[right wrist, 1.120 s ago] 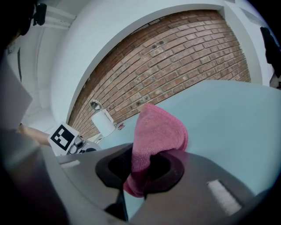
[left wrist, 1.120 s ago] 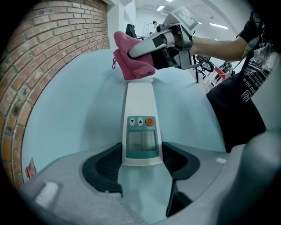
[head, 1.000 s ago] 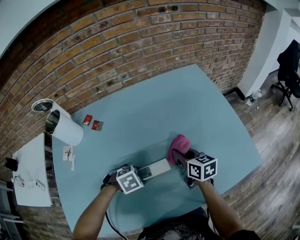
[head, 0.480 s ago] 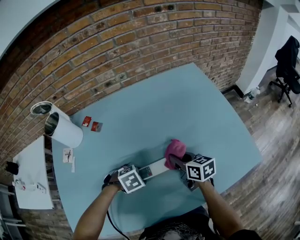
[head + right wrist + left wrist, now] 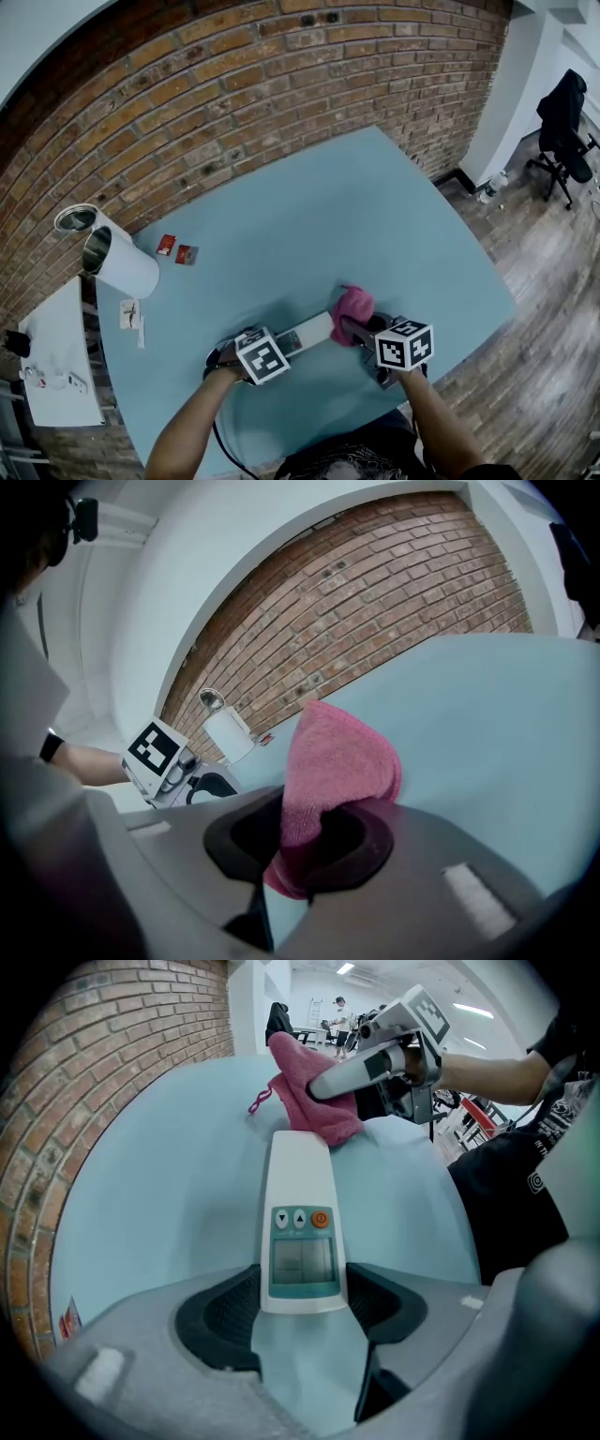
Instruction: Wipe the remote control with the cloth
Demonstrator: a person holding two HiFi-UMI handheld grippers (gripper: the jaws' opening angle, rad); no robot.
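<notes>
White and single, the remote control point(image 5: 300, 1232) lay flat on the blue table point(image 5: 375, 216), its display end gripped by the left gripper's point(image 5: 302, 1305) wide-set jaws. One pink cloth point(image 5: 333, 761), pinched in the right gripper's point(image 5: 300, 841) jaws, met its far end. Both sat near the front edge, with bare tabletop beyond.

Remote control point(image 5: 300, 1232): slim, white, lying face up and flat on the blue counter point(image 5: 159, 1176). Small screen, three buttons, one orange. Near end clamped in left gripper point(image 5: 300, 1314) jaws. Cloth point(image 5: 333, 757): pink, bunched, pinched in right gripper point(image 5: 302, 847) jaws, against the remote's far end.
</notes>
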